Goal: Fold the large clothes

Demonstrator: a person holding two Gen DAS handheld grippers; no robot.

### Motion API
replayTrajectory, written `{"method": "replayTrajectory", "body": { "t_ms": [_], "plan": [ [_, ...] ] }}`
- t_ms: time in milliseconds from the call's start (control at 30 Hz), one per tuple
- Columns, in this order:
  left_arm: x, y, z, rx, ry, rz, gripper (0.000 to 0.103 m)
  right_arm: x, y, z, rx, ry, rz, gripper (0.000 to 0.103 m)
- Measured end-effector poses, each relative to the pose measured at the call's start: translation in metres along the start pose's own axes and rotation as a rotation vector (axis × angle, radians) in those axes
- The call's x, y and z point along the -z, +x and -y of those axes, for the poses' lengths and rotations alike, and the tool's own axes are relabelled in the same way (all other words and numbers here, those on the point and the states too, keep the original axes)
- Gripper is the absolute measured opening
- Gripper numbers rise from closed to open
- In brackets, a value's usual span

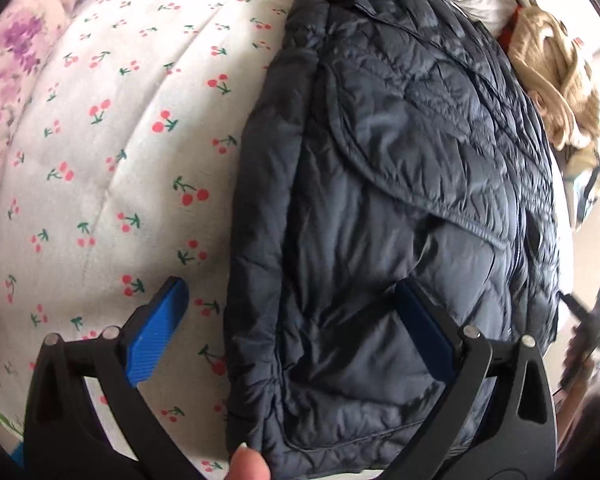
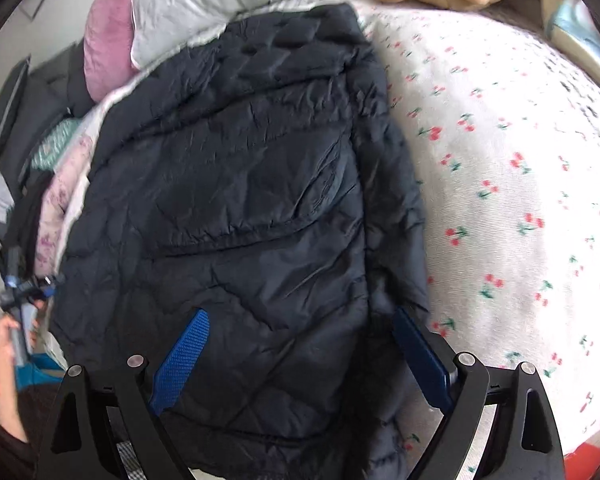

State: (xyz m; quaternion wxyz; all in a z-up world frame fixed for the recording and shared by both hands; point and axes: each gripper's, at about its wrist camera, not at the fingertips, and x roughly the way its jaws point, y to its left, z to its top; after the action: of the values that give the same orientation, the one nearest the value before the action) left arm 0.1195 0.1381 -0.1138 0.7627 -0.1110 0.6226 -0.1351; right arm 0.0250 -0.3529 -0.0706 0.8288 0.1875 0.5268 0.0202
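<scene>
A dark navy quilted puffer jacket (image 1: 400, 184) lies flat on a white cherry-print bed cover (image 1: 112, 152). My left gripper (image 1: 292, 300) is open above the jacket's near left edge, its left finger over the cover and its right finger over the jacket. In the right wrist view the jacket (image 2: 240, 200) fills the middle. My right gripper (image 2: 300, 328) is open above the jacket's near right part, both blue pads apart and empty. The other gripper shows small at the far left (image 2: 16, 292).
A beige garment (image 1: 556, 92) lies heaped at the far side of the bed. A white pillow (image 2: 228, 4) and a pink pillow (image 2: 108, 36) lie beyond the jacket. The cherry-print cover (image 2: 512, 184) spreads to the right of the jacket.
</scene>
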Motion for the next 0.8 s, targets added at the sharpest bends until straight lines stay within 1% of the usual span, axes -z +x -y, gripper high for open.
{"method": "replayTrajectory", "body": {
  "t_ms": [67, 133, 167, 233, 333, 400, 533, 600, 633, 700, 733, 767, 800],
  "plan": [
    [0.005, 0.002, 0.005, -0.025, 0.048, 0.008, 0.102, 0.001, -0.010, 0.013, -0.017, 0.047, 0.030, 0.094],
    [0.006, 0.005, 0.009, -0.057, 0.092, -0.008, 0.102, 0.002, -0.010, 0.029, -0.029, 0.110, 0.026, 0.094],
    [0.004, 0.006, 0.011, -0.068, 0.104, -0.015, 0.102, 0.004, -0.008, 0.037, -0.049, 0.145, 0.016, 0.094],
    [0.004, 0.005, 0.012, -0.076, 0.104, -0.026, 0.102, 0.004, -0.008, 0.044, -0.114, 0.171, 0.019, 0.094],
    [0.006, 0.005, 0.014, -0.074, 0.111, -0.029, 0.102, 0.009, 0.000, 0.052, -0.246, 0.238, -0.027, 0.094],
    [0.008, 0.006, 0.017, -0.073, 0.105, -0.016, 0.102, 0.012, 0.003, 0.052, -0.248, 0.223, -0.026, 0.094],
    [0.020, 0.004, 0.018, -0.078, 0.122, 0.008, 0.102, 0.017, 0.006, 0.040, -0.186, 0.128, -0.023, 0.094],
    [0.023, 0.004, 0.020, -0.053, 0.129, 0.004, 0.102, 0.019, 0.007, 0.034, -0.153, 0.092, -0.021, 0.094],
    [0.024, 0.003, 0.022, -0.035, 0.132, 0.000, 0.100, 0.020, 0.008, 0.031, -0.136, 0.077, -0.026, 0.094],
    [0.028, 0.001, 0.024, 0.005, 0.118, -0.003, 0.097, 0.019, 0.010, 0.025, -0.131, 0.073, -0.034, 0.095],
    [0.031, 0.001, 0.027, 0.045, 0.110, -0.011, 0.095, 0.020, 0.012, 0.021, -0.138, 0.072, -0.039, 0.095],
    [0.034, 0.002, 0.030, 0.063, 0.110, -0.016, 0.094, 0.021, 0.014, 0.017, -0.140, 0.062, -0.043, 0.095],
    [0.036, 0.002, 0.035, 0.076, 0.115, -0.019, 0.090, 0.021, 0.018, 0.012, -0.138, 0.051, -0.048, 0.095]
  ]
}}
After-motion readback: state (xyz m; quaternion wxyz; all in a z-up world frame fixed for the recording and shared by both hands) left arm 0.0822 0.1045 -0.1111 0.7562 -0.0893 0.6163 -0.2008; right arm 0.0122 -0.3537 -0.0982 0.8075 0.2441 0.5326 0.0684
